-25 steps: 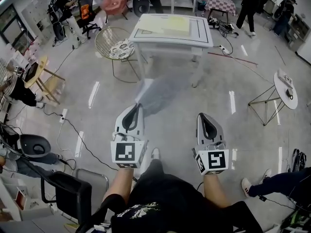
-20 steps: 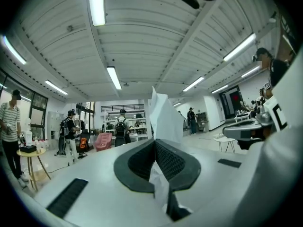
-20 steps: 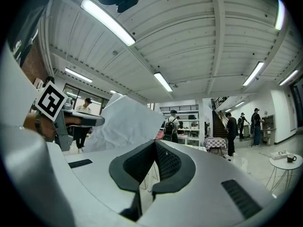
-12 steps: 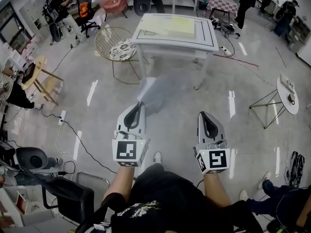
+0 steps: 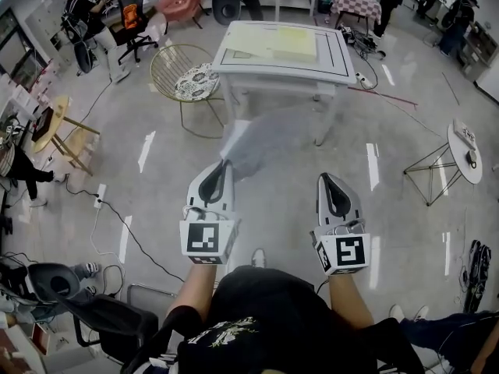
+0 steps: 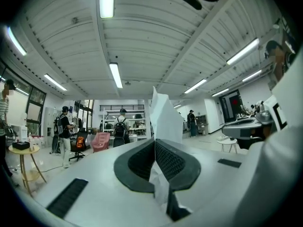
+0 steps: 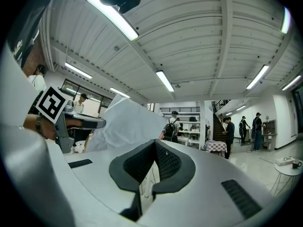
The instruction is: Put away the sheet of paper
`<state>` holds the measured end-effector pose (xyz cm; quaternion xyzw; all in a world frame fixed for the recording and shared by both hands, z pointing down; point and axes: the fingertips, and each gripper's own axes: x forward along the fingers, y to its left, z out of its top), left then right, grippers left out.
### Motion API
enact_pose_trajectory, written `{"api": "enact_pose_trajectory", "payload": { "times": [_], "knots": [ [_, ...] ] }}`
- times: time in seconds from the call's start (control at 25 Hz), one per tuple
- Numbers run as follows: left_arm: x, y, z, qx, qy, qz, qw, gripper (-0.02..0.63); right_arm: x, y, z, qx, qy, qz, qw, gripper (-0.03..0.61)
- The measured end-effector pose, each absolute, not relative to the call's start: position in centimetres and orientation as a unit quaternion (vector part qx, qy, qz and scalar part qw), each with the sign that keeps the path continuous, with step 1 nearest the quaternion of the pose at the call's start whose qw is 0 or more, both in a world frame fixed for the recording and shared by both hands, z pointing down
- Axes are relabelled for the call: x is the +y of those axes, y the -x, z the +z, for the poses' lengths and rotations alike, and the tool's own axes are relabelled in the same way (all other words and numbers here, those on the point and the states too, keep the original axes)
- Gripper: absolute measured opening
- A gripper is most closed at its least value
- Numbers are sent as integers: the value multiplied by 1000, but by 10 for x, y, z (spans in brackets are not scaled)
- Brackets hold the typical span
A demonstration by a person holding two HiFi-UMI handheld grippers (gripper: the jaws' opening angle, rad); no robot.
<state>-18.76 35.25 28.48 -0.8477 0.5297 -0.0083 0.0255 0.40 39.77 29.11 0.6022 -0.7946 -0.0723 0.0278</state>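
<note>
White sheet, head view: where is it, and why held so? (Inspector)

The sheet of paper (image 5: pixel 261 139) hangs in the air off the tip of my left gripper (image 5: pixel 227 164), fanning out toward 1 o'clock above the floor. I pinch it by one edge, so it trails free and touches nothing. The white table (image 5: pixel 329 62) stands well apart at 12 o'clock; I judge the sheet is in carriage, not yet put away. (Operator)

Arm pose in that view? (Inspector)

Both forearms are level and near parallel, with the tools pointing to 12 o'clock. My right gripper (image 5: pixel 324 178) rides at 3 o'clock of the left, apart from the paper. (Operator)

Left gripper view: state of the tool? (Inspector)

My left gripper (image 6: pixel 154 141) has its jaws fully together on the sheet of paper (image 6: pixel 165 115). The paper runs down through the seam between the pads and rises upright beyond the tips toward 12 o'clock. The grip looks firm. (Operator)

Right gripper view? (Inspector)

My right gripper (image 7: pixel 154 143) has its jaws closed tip to tip with nothing between them; only distant furniture shows through the slot below. The sheet of paper (image 7: pixel 128 124) billows at 10 o'clock, beside the other tool and clear of these jaws. I judge this hand is in reserve, ready to steady the loose edge at set-down. (Operator)
</note>
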Motion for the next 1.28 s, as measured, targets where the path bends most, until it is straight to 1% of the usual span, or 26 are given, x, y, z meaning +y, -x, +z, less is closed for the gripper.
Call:
{"api": "enact_pose_trajectory", "payload": {
  "times": [0.2,0.36,0.52,0.96,1.12,1.28],
  "knots": [
    [333,193,276,522,852,-10,41,2,377,-5,288,-786,-614,-75,18,-2],
    [315,200,274,517,855,2,31,2,362,7,288,-788,-611,-80,13,-2],
    [303,198,276,508,861,1,35,2,347,11,290,-786,-613,-80,12,-2],
    [290,208,297,505,863,17,8,2,344,20,297,-780,-618,-88,35,-2],
    [290,206,296,497,868,16,-5,2,344,19,293,-776,-623,-86,33,-2],
    [287,208,301,498,867,-2,-2,2,334,18,305,-778,-624,-67,30,-2]
  ]
}}
